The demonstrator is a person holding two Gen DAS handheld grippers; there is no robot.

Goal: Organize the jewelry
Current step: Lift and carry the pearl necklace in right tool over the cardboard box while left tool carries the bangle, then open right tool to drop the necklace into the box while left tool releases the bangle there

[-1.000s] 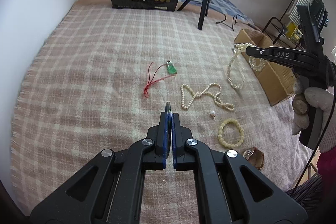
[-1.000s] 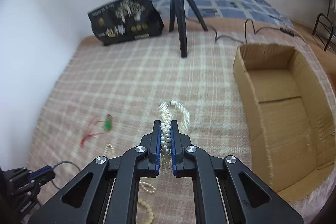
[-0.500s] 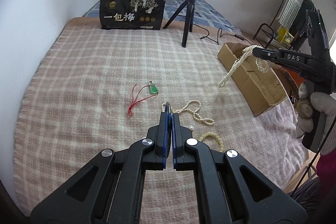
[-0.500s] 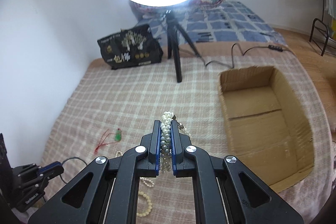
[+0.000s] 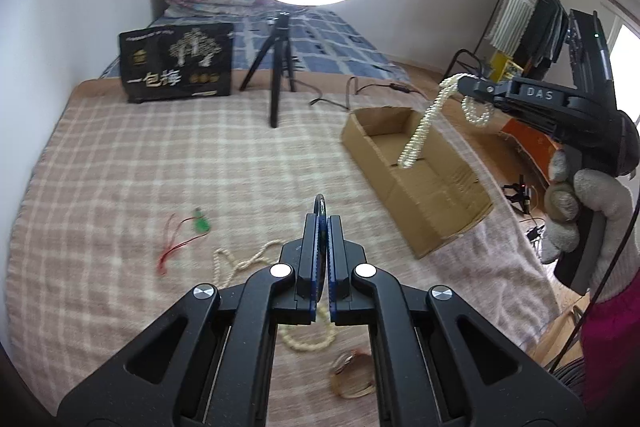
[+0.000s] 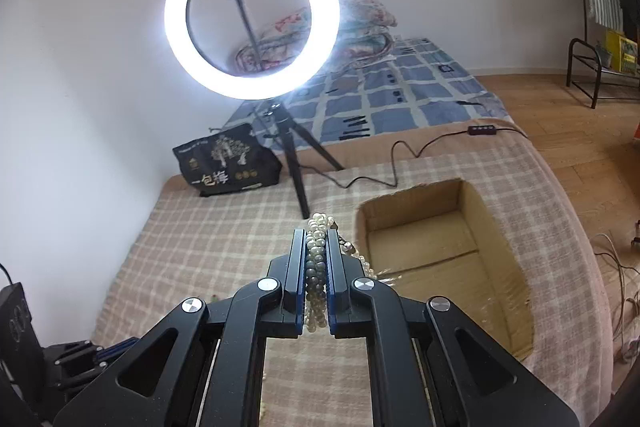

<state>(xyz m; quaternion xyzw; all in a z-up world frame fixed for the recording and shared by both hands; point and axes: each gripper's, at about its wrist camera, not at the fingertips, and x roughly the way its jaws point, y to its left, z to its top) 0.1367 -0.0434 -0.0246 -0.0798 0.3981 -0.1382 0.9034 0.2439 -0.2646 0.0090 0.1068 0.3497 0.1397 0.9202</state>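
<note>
Jewelry lies in several places on the checked blanket (image 5: 120,155). Two grippers show. The left gripper (image 5: 321,223) has its jaws pressed together on one thin dark ring (image 5: 320,203), whose top pokes out above the tips. The right gripper (image 6: 316,239) has its jaws nearly closed on one pearl necklace (image 6: 316,259); in the left view that necklace (image 5: 420,131) hangs in loops from the tips, its longest loop dangling over the one open cardboard box (image 5: 440,187), while a gloved hand (image 5: 576,211) grips the handle. The box (image 6: 424,247) looks empty inside.

On the blanket near the left gripper I count four loose pieces: one green pendant (image 5: 202,225) on a red cord, one pearl strand (image 5: 240,259) beside it, one pale bead bracelet (image 5: 308,343) partly hidden under the fingers, and one amber bangle (image 5: 352,375) nearest the camera.

Farther back stand one ring light (image 6: 252,15) on a tripod and one black bag (image 5: 176,67).
</note>
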